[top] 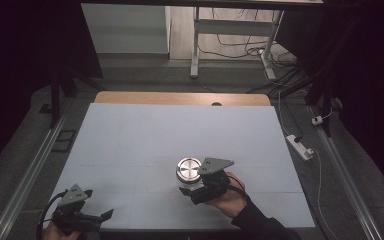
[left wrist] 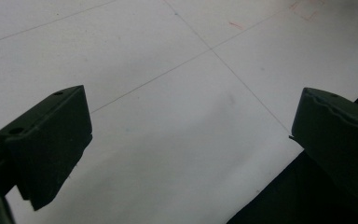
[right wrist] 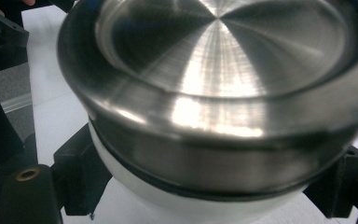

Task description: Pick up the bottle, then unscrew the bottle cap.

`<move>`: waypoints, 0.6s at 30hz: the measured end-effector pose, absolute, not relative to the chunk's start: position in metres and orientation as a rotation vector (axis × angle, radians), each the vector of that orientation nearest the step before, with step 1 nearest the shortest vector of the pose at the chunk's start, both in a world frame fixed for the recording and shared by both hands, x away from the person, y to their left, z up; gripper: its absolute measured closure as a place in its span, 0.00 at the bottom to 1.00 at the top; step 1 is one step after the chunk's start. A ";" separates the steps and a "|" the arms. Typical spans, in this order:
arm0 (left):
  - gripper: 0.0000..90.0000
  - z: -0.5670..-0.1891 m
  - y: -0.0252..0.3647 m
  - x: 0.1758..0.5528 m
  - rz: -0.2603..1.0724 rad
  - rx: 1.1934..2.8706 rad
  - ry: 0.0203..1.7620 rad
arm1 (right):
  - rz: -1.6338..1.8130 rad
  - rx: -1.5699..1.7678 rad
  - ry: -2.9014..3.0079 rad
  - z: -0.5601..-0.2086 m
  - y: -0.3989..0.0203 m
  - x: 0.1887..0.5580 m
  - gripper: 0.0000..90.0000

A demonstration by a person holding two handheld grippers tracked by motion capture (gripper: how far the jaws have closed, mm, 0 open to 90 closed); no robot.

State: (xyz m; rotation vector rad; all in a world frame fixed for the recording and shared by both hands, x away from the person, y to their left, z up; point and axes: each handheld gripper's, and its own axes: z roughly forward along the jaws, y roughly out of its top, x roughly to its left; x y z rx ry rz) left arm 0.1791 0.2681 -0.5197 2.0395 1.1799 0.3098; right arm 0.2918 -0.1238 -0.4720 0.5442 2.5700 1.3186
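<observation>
Right hand-held gripper [top: 190,191] clamped on round steel container [top: 188,169], jaws pinching white lower body under lid at near-centre of desk [top: 130,135]; left hand-held gripper [top: 97,216] jaws wide, empty, parked at near left corner. For the carry: best kept level with grip low under the lid rim, moved slowly, since a smooth round wall could probably slip or tip. Pale blue-white sheet with faint grid lines over wooden top; dim room, cables and power strip [top: 300,146] on floor at right.

Each hand-held gripper [top: 187,191] is black, topped by a grey three-cornered plate [top: 216,165]; a dark sleeve [top: 257,222] covers the right forearm, a black cable [top: 44,215] trails left
</observation>
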 end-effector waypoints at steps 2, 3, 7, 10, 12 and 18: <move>0.00 -0.519 0.269 0.180 0.302 2.029 1.177 | 1.319 0.542 2.569 -0.472 -0.124 0.292 0.17; 0.00 -0.519 0.269 0.180 0.298 2.027 1.175 | 1.319 0.542 2.568 -0.471 -0.124 0.292 0.17; 0.00 -0.515 0.267 0.182 0.292 2.025 1.112 | 1.324 0.544 2.567 -0.470 -0.123 0.292 0.17; 0.00 -0.511 0.262 0.186 0.270 2.018 1.017 | 1.324 0.540 2.571 -0.470 -0.123 0.292 0.17; 0.00 -0.508 0.258 0.189 0.274 2.015 0.974 | 1.324 0.534 2.571 -0.469 -0.122 0.292 0.17; 0.00 -0.499 0.249 0.197 0.275 1.978 0.883 | 1.320 0.521 2.579 -0.467 -0.121 0.291 0.17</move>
